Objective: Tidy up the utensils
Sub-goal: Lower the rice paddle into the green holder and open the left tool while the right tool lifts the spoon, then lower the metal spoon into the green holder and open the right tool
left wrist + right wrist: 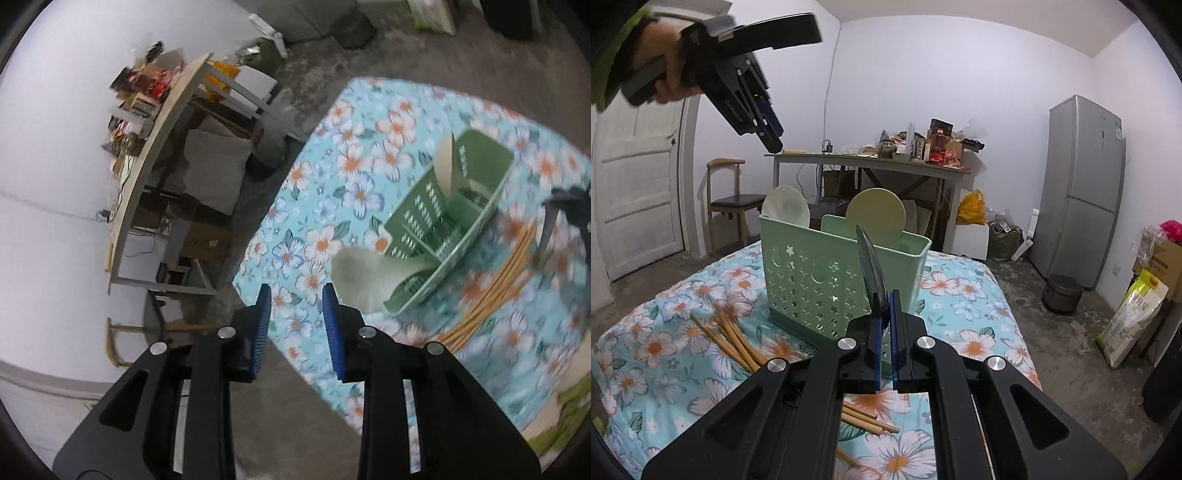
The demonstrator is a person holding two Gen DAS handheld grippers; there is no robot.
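Knife (871, 258), a dark pointed blade, stands upright, clamped between the pads of the right gripper (885, 314) just in front of the green caddy (820, 280). Caddy walls are pierced with stars and moons; 2 pale spoons (785, 204) stick up from it. Chopsticks (733, 341) lie loose on the floral cloth (964, 295) beside it. Left gripper (295, 314) hangs above with its jaws partly apart and nothing between them. Only the right view shows the hand (666, 72) gripping it; only the left view shows the caddy's dividers.
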